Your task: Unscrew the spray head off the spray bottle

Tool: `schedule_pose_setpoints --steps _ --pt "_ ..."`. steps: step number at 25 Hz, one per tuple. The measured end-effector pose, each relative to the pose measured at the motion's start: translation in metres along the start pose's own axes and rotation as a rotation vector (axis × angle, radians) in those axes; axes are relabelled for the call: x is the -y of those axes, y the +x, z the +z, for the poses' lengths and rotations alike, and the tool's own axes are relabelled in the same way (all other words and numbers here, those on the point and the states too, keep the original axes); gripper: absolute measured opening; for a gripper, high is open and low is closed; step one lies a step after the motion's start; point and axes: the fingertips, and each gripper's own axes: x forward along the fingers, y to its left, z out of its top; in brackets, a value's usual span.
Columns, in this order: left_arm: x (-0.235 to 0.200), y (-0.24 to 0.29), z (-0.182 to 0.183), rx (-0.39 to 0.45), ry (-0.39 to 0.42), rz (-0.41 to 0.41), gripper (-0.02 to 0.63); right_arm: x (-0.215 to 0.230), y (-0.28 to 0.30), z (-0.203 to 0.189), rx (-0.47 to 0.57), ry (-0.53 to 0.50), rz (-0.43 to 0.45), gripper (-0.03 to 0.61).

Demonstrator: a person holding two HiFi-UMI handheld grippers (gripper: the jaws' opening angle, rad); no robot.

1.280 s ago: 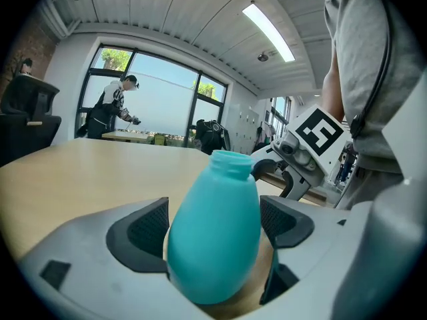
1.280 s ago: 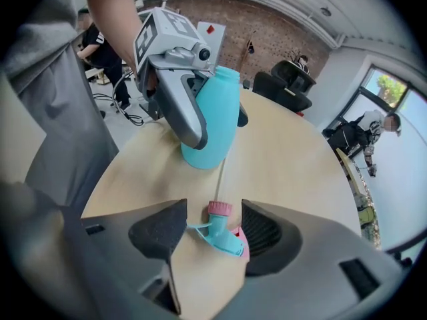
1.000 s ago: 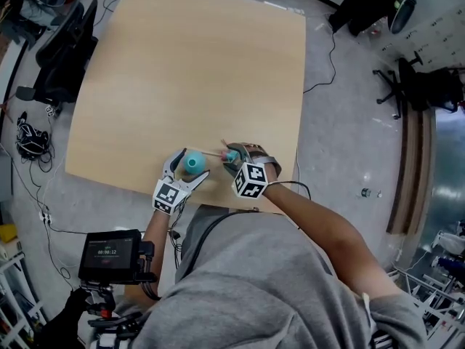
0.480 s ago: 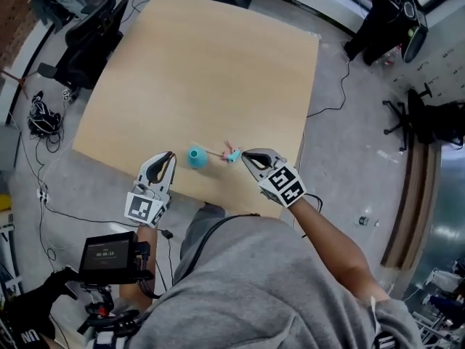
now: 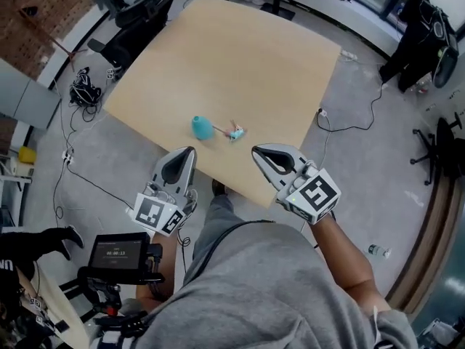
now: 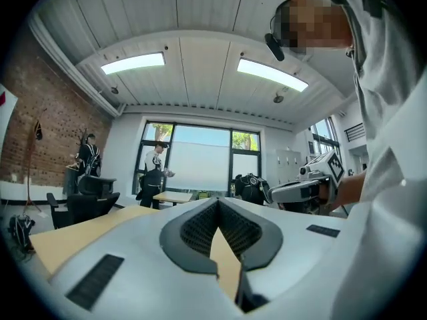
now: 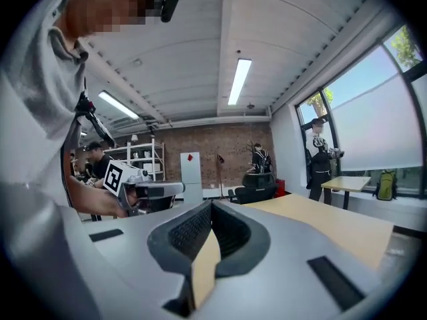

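Left gripper [image 5: 189, 153]: my fingers have just closed, tips meeting, with nothing between them. It is raised at the near edge of the desk [image 5: 240, 57].
Right gripper [image 5: 256, 152]: my fingers are pressed together here too, and empty. It is raised level with the other, near the desk's front corner.
Spray bottle [image 5: 202, 127]: teal, on the desk close to its near edge, apart from both grippers.
Spray head [image 5: 235, 131]: off the bottle, lying on the desk just to its right, with its thin tube pointing back toward the bottle.
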Motion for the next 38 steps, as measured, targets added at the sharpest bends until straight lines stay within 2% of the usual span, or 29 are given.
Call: schedule_pose_setpoints --steps 2,5,7,11,14,17,20,24,28,30,34,38 --pt "0.038 -0.012 0.01 0.012 -0.007 0.002 0.003 -0.016 -0.028 0.012 0.037 0.015 0.016 0.005" --pt "0.092 -0.043 0.027 -0.01 0.047 0.012 0.003 -0.051 -0.072 0.032 0.075 0.009 0.051 0.005" --pt "0.106 -0.061 0.037 -0.024 0.077 0.033 0.003 -0.068 -0.083 0.044 0.099 -0.028 0.075 0.005" --pt "0.09 -0.073 0.041 -0.038 0.105 0.08 0.003 -0.075 -0.073 0.039 0.058 -0.07 0.086 0.005" --pt "0.087 -0.076 0.04 -0.042 0.118 0.09 0.003 -0.075 -0.067 0.046 0.105 -0.076 0.083 0.005" --pt "0.085 -0.074 0.044 -0.044 0.149 0.092 0.003 -0.069 -0.067 0.038 0.074 -0.07 0.087 0.005" --pt "0.083 -0.081 0.051 -0.035 0.161 0.099 0.003 -0.071 -0.066 0.045 0.091 -0.063 0.072 0.005" --pt "0.076 -0.167 0.06 -0.015 0.148 0.08 0.003 -0.144 -0.058 0.043 0.062 -0.083 0.003 0.005" --pt "0.074 -0.234 0.04 -0.01 0.136 0.053 0.003 -0.201 -0.059 0.028 0.062 -0.094 -0.073 0.005" --pt "0.079 -0.243 0.032 -0.009 0.131 0.036 0.003 -0.21 -0.064 0.024 0.073 -0.099 -0.093 0.005" --pt "0.087 -0.219 0.037 -0.023 0.125 0.001 0.003 -0.19 -0.075 0.033 0.072 -0.084 -0.125 0.005" --pt "0.086 -0.244 0.045 -0.008 0.115 -0.048 0.003 -0.221 -0.074 0.036 0.045 -0.093 -0.166 0.005"
